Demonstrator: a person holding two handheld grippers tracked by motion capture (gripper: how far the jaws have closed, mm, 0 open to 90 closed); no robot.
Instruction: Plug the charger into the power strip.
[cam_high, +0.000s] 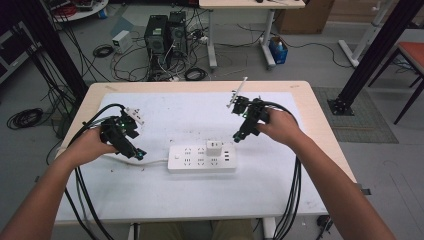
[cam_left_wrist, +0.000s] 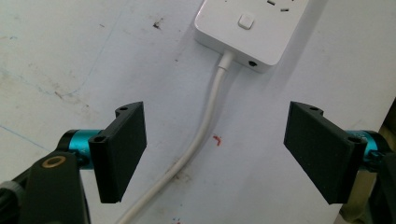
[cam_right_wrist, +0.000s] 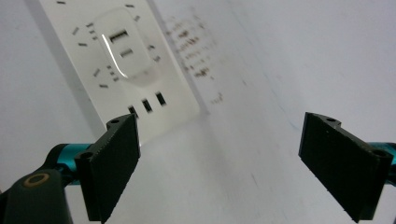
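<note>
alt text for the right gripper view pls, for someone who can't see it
The right gripper has its two black jaws wide apart with nothing between them, above a white table. Beyond the jaws lies a white power strip with a white plug-in adapter seated in it and three small ports near its end; the picture is slightly blurred.

one power strip (cam_high: 201, 158), one white charger (cam_high: 214, 147), two claws.

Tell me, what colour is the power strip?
White; the power strip shows best in the high view.
</note>
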